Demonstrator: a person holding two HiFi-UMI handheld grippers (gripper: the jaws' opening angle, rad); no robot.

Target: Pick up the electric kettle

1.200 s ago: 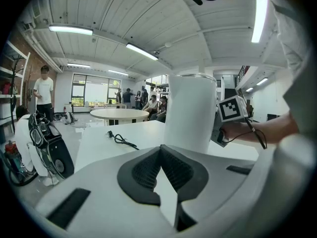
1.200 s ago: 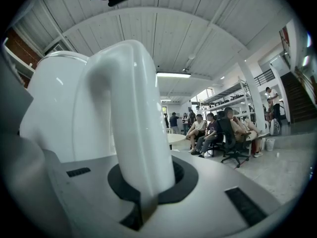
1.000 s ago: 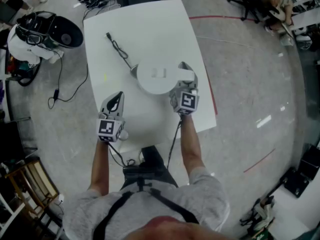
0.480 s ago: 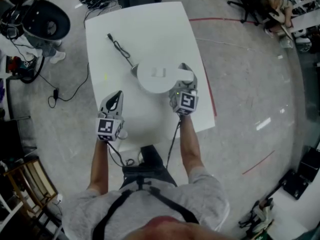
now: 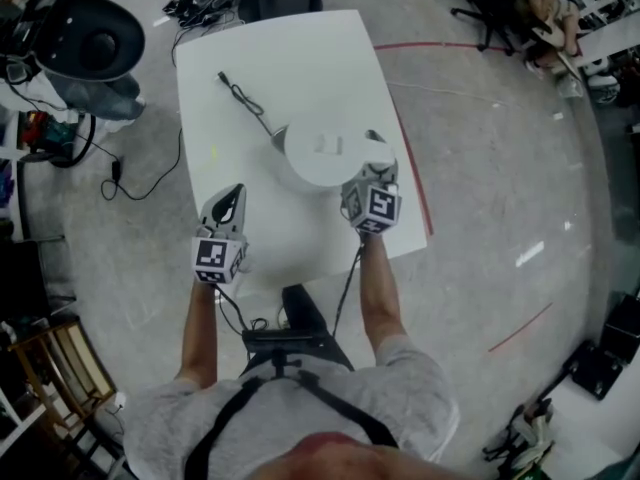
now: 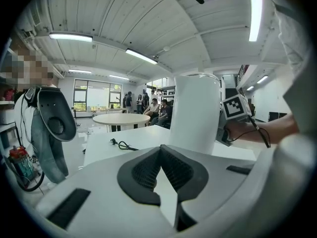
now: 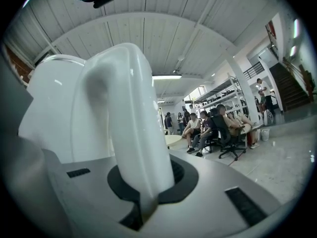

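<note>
The white electric kettle (image 5: 325, 153) stands over the white table (image 5: 300, 58), lid toward me. My right gripper (image 5: 372, 180) is shut on the kettle's handle (image 7: 129, 133), which fills the gap between its pads (image 7: 171, 177). From the left gripper view the kettle (image 6: 195, 113) rises tall ahead and to the right; its bottom is hidden. My left gripper (image 5: 232, 200) hovers over the near left of the table, apart from the kettle, shut with nothing in it (image 6: 166, 182). A black power cord (image 5: 240, 96) runs across the table to the kettle's far-left side.
A dark, round shell-like device (image 5: 90, 33) with cables stands on the floor left of the table. Red tape lines (image 5: 420, 40) mark the floor at right. A round table (image 6: 121, 119) and seated people (image 7: 203, 130) lie beyond.
The right gripper and the kettle have shifted slightly to the right over the table. The left gripper sits a little higher. The dark device on the floor has moved.
</note>
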